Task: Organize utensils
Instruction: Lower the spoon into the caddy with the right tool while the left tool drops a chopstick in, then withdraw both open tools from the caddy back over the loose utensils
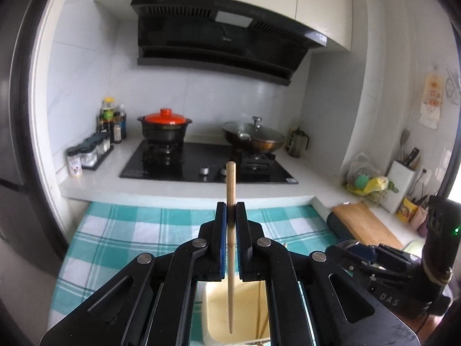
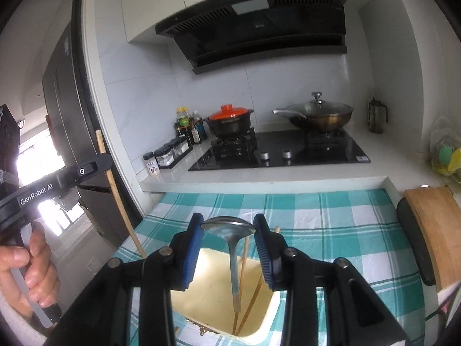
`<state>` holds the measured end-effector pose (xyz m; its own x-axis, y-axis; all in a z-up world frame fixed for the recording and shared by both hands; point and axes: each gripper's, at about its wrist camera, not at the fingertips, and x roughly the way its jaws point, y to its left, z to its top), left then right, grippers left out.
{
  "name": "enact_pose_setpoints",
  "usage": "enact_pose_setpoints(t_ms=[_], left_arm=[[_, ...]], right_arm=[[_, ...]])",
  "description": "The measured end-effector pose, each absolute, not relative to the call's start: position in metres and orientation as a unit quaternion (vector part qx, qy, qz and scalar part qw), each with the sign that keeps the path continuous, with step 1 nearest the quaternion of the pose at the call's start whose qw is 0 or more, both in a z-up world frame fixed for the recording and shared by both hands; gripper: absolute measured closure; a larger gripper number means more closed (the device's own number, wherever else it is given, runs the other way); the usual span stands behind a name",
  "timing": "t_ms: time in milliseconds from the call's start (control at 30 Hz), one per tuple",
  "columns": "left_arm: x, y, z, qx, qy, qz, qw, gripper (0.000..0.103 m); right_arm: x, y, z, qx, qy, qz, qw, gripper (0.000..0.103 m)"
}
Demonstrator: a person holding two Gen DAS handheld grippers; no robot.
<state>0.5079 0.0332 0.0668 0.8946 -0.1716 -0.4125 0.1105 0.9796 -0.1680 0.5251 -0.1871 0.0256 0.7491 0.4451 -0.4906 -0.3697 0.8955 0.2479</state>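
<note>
- Left wrist view: my left gripper (image 1: pixel 230 219) has its fingers (image 1: pixel 221 230) pinching a single wooden chopstick (image 1: pixel 230 184), held roughly upright.
- The chopstick's top end sticks out above the fingers; its lower tip hangs inside the cream container (image 1: pixel 219 311) below, and I cannot tell if it touches the bottom.
- More chopsticks lean against the container's right inner wall, only partly seen.
- The container sits on a table covered with a teal checked cloth (image 1: pixel 115 236).
- My right gripper (image 1: pixel 371 255) is at the right edge of this view; cannot tell its finger state from here.
- Behind: black stove (image 1: pixel 187 167), pot with a red lid (image 1: pixel 164 124), wok with a glass lid (image 1: pixel 253 137), spice jars (image 1: pixel 89 152), cutting board (image 1: pixel 366 225).
- Right wrist view: right gripper (image 2: pixel 229 248) fingers (image 2: pixel 191 248) are spread wide, holding nothing.
- A metal spoon (image 2: pixel 230 230) stands in the container (image 2: pixel 207 285), bowl end up, between the spread fingers. Whether its edges touch them, I cannot tell.
- Chopsticks (image 2: pixel 245 262) lean in the container just right of the spoon handle.
- My left gripper shows at the left edge, hand (image 2: pixel 27 271) wrapped around its handle, with the held chopstick slanting down beside it toward the container's left rim.
</note>
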Motion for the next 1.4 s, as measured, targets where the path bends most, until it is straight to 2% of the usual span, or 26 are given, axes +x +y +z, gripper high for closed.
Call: enact_pose_setpoints(t_ms=[200, 467, 533, 600, 733, 800, 900, 967, 1067, 1200, 1400], left_arm=[[0.548, 0.018, 0.012, -0.076, 0.289, -0.07, 0.952, 0.099], [0.562, 0.002, -0.032, -0.051, 0.348, -0.072, 0.933, 0.098], [0.562, 0.0, -0.038, -0.045, 0.365, -0.066, 0.927, 0.093], [0.557, 0.004, -0.039, -0.047, 0.382, -0.063, 0.921, 0.067], [0.517, 0.025, -0.024, -0.025, 0.381, -0.066, 0.922, 0.057], [0.483, 0.04, -0.017, 0.0, 0.386, -0.064, 0.92, 0.045], [0.419, 0.067, -0.012, 0.036, 0.399, -0.07, 0.914, 0.034], [0.375, 0.081, -0.013, 0.064, 0.409, -0.061, 0.908, 0.031], [0.316, 0.095, -0.017, 0.083, 0.414, -0.039, 0.906, 0.025], [0.256, 0.097, -0.031, 0.038, 0.408, -0.043, 0.911, 0.014], [0.202, 0.067, -0.08, -0.037, 0.381, -0.049, 0.922, 0.012]], right_arm=[[0.557, -0.183, -0.022, 0.061, 0.366, 0.194, 0.908, 0.067], [0.57, -0.181, -0.05, 0.041, 0.401, 0.157, 0.902, 0.066], [0.571, -0.182, -0.052, 0.043, 0.403, 0.144, 0.903, 0.066], [0.57, -0.187, -0.051, 0.051, 0.405, 0.139, 0.902, 0.064], [0.544, -0.207, -0.032, 0.065, 0.389, 0.149, 0.907, 0.064], [0.519, -0.218, -0.021, 0.06, 0.383, 0.157, 0.908, 0.064], [0.471, -0.239, -0.013, 0.052, 0.379, 0.178, 0.906, 0.061], [0.437, -0.253, -0.014, 0.039, 0.378, 0.179, 0.908, 0.057], [0.387, -0.268, -0.025, 0.012, 0.377, 0.172, 0.91, 0.057], [0.325, -0.274, -0.049, -0.015, 0.368, 0.16, 0.916, 0.057], [0.241, -0.265, -0.108, 0.014, 0.367, 0.147, 0.918, 0.057]])
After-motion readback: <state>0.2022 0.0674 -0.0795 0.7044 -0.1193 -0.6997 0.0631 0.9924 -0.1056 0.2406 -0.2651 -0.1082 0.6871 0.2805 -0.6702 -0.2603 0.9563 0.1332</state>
